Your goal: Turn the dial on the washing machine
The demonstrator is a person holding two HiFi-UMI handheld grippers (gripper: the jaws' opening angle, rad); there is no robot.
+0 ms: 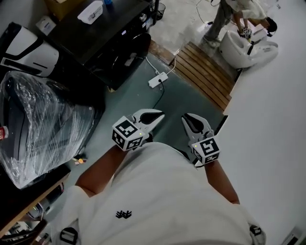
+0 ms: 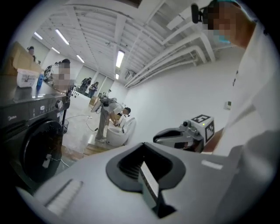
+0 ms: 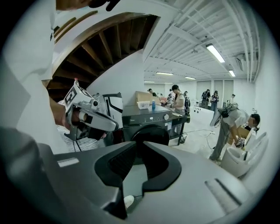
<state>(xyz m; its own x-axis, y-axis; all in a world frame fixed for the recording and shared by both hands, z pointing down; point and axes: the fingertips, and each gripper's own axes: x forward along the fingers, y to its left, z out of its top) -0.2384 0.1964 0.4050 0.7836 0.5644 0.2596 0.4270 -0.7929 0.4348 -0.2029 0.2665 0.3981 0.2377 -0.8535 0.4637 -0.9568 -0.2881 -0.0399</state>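
The black washing machine [image 1: 107,40] stands at the upper left of the head view, well away from both grippers. Its round dial [image 3: 166,117] shows on the front panel in the right gripper view and, small, at the left edge of the left gripper view as the dial [image 2: 60,104]. I hold both grippers close to my body above the grey-green floor. The left gripper [image 1: 160,115] has its jaws together with nothing in them. The right gripper [image 1: 186,116] points the same way, jaw tips meeting, also empty. Each gripper sees the other beside it.
A large plastic-wrapped object [image 1: 38,119] fills the left side. A white power strip [image 1: 158,79] with its cord lies on the floor ahead. Beyond it sits a wooden slat platform [image 1: 205,76]. A person [image 1: 229,14] bends over a white tub [image 1: 248,50] at the top right.
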